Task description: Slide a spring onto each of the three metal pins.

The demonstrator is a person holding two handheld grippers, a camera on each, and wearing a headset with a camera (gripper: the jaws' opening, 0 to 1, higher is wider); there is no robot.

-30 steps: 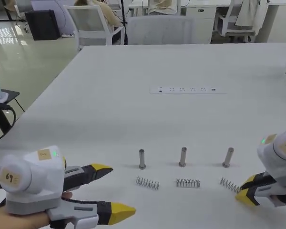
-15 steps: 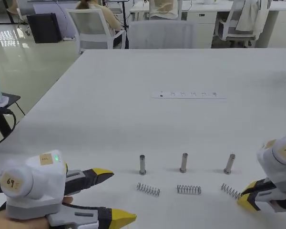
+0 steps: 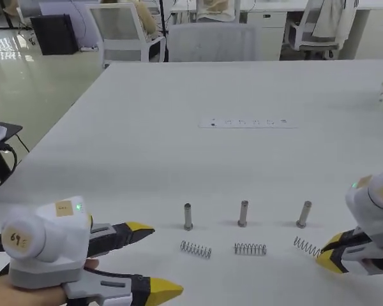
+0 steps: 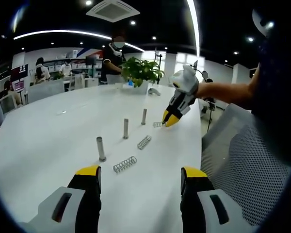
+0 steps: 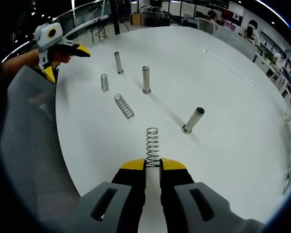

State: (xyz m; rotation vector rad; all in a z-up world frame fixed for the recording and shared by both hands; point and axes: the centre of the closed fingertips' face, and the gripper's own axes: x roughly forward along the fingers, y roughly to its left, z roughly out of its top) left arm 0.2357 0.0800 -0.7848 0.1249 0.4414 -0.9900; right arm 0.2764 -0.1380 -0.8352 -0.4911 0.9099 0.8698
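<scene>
Starting step one: right tongs point(image 5: 153, 164) clench the spring point(image 5: 152, 143) nearest the tabletop's point(image 3: 179, 127) right edge, left tongs point(image 4: 141, 171) gape empty; next, lift and thread it over its pin point(image 5: 193, 120)

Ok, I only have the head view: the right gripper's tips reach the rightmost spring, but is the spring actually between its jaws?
Observer: Yes. The right gripper view shows the right gripper closed on the near end of the rightmost spring.
Operator: And the left one?
Observer: The left gripper is wide open, nothing between its jaws; the nearest spring lies ahead of it.
Operator: Anything beyond the right gripper?
Observer: In the left gripper view, a potted plant stands at the far end of the table.
</scene>
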